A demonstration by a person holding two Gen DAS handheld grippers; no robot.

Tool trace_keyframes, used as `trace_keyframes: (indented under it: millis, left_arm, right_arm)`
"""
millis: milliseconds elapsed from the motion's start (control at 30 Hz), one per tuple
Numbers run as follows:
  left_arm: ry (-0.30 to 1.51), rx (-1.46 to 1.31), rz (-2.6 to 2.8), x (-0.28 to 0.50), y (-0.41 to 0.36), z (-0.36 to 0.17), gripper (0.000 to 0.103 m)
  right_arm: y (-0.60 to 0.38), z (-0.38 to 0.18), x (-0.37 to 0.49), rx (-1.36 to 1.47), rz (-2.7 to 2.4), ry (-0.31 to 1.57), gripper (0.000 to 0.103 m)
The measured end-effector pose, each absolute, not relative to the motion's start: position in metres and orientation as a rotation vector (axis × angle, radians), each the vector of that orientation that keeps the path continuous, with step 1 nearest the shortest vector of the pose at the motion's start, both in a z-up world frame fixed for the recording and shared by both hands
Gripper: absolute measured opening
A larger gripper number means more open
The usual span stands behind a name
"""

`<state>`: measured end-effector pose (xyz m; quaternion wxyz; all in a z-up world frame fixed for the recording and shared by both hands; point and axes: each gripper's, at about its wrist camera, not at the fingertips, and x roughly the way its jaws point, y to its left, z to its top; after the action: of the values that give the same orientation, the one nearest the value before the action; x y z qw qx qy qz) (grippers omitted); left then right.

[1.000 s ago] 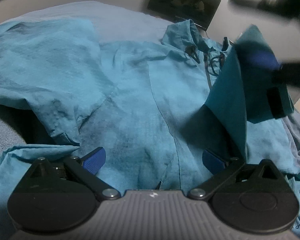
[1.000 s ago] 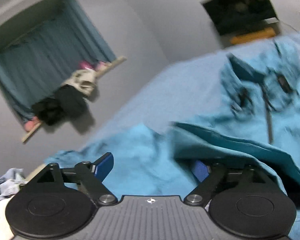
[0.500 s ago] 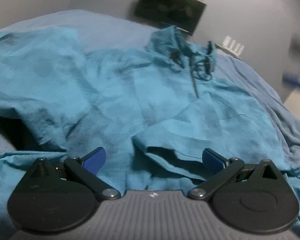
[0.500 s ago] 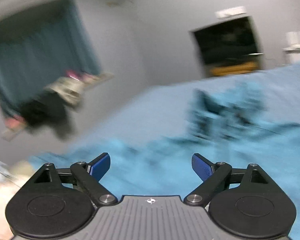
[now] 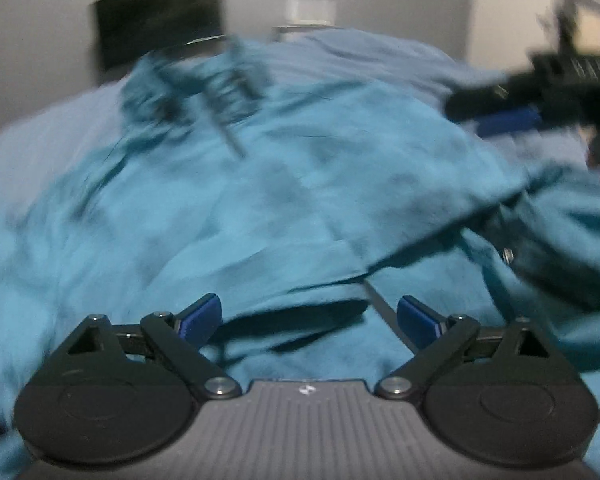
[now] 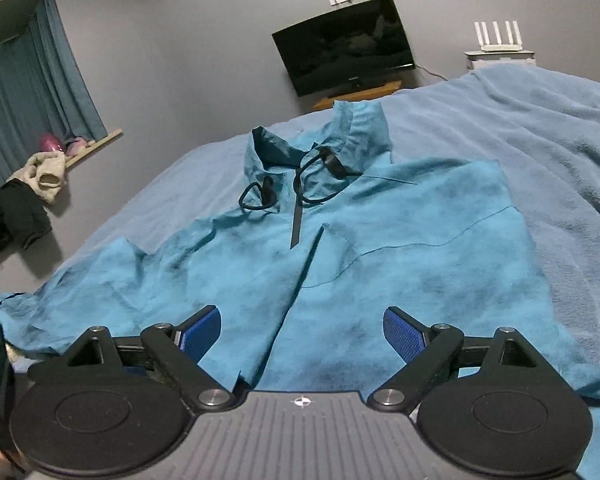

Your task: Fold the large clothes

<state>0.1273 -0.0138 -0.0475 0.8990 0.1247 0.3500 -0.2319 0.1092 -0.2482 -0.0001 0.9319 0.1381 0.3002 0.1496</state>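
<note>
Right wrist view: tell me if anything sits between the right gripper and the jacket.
Nothing visible does. The right gripper hangs open just above the jacket, which lies spread on the blanket. Only the jacket's own drawcord lies on top, farther off near the collar.

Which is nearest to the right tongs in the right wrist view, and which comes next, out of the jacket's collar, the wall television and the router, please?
1. Jacket collar: straight ahead on the bed, beyond the right tongs.
2. Television: on the wall behind the collar, just right of centre.
3. Router: far right, on a white stand. It looks about as far as the television, so I would not rank those two.
</note>
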Motion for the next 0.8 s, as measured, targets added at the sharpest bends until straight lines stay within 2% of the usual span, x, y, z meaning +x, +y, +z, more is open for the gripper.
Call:
trace_keyframes:
  millis: [100, 133, 267, 533, 600, 633, 700, 767, 800]
  left_arm:
    - [0.733, 0.419, -0.515, 0.132, -0.046, -0.055, 0.095]
    - [0.754, 0.445, -0.517, 0.136, -0.054, -0.059, 0.091]
    - [0.813, 0.413, -0.492, 0.147, -0.058, -0.071, 0.091]
    - [0.806, 0.46, -0.396, 0.148, -0.052, -0.085, 0.091]
    - [0.786, 0.466, -0.405, 0.15, -0.051, -0.083, 0.081]
    - [0.794, 0.453, -0.423, 0.152, -0.049, -0.08, 0.067]
    - [0.807, 0.397, -0.455, 0.156, -0.042, -0.072, 0.053]
    - [0.802, 0.339, -0.485, 0.155, -0.033, -0.061, 0.026]
    - [0.797, 0.306, -0.488, 0.157, -0.026, -0.055, 0.019]
  right_arm:
    - [-0.248, -0.008, 0.118, 0.307, 0.308, 0.627, 0.09]
    - [-0.251, -0.011, 0.118, 0.313, 0.31, 0.627, 0.09]
    - [-0.256, -0.015, 0.12, 0.317, 0.312, 0.611, 0.09]
    - [-0.262, -0.025, 0.125, 0.35, 0.325, 0.614, 0.09]
    - [-0.262, -0.026, 0.125, 0.356, 0.325, 0.613, 0.09]
    - [-0.263, -0.026, 0.125, 0.358, 0.324, 0.611, 0.09]
    - [-0.265, -0.025, 0.125, 0.365, 0.321, 0.606, 0.09]
    - [-0.267, -0.026, 0.125, 0.375, 0.314, 0.601, 0.09]
    - [-0.268, -0.026, 0.125, 0.38, 0.31, 0.601, 0.09]
